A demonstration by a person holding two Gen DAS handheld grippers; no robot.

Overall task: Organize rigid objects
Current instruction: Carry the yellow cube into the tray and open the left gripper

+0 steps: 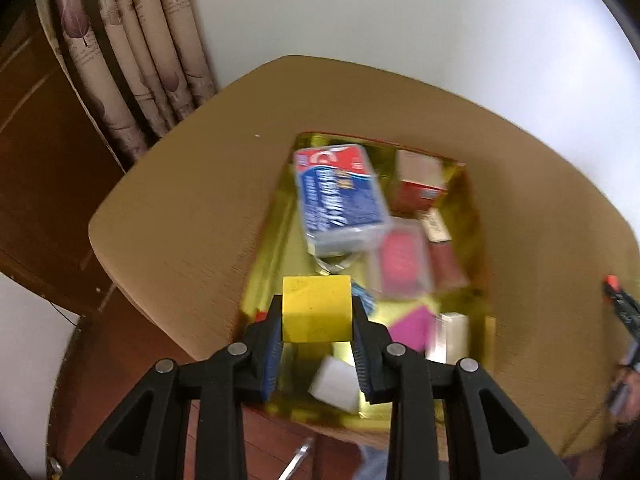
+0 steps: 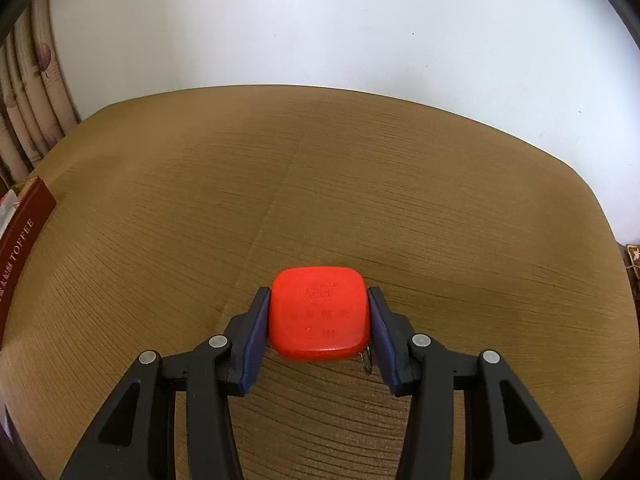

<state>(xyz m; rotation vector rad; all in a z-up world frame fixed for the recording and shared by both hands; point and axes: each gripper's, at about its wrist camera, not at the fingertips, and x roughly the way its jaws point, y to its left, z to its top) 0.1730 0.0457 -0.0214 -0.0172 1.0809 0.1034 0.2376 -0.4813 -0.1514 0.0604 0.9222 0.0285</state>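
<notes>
**Both grippers clamped, one over the gold tray, one at the table**

The left gripper has its two blue-padded fingers pressed against the sides of a yellow cube-shaped block, which it holds in the air above a shiny gold rectangular tray on the brown wood-grain table. Inside the tray lie a blue-and-red printed box in a clear case, a red-and-white carton at the far corner, a pink card in a clear sleeve, a magenta sheet, a white block at the near edge and a pale upright box at the near right (the view is blurred, so finer detail cannot be told).

The right gripper is closed on a red rounded-square plastic tape measure, its metal tip showing beside the right finger. Whether the tape measure touches the table beneath cannot be told. A dark red box lettered "TOFFEE" sits at the table's left edge, well apart.
</notes>
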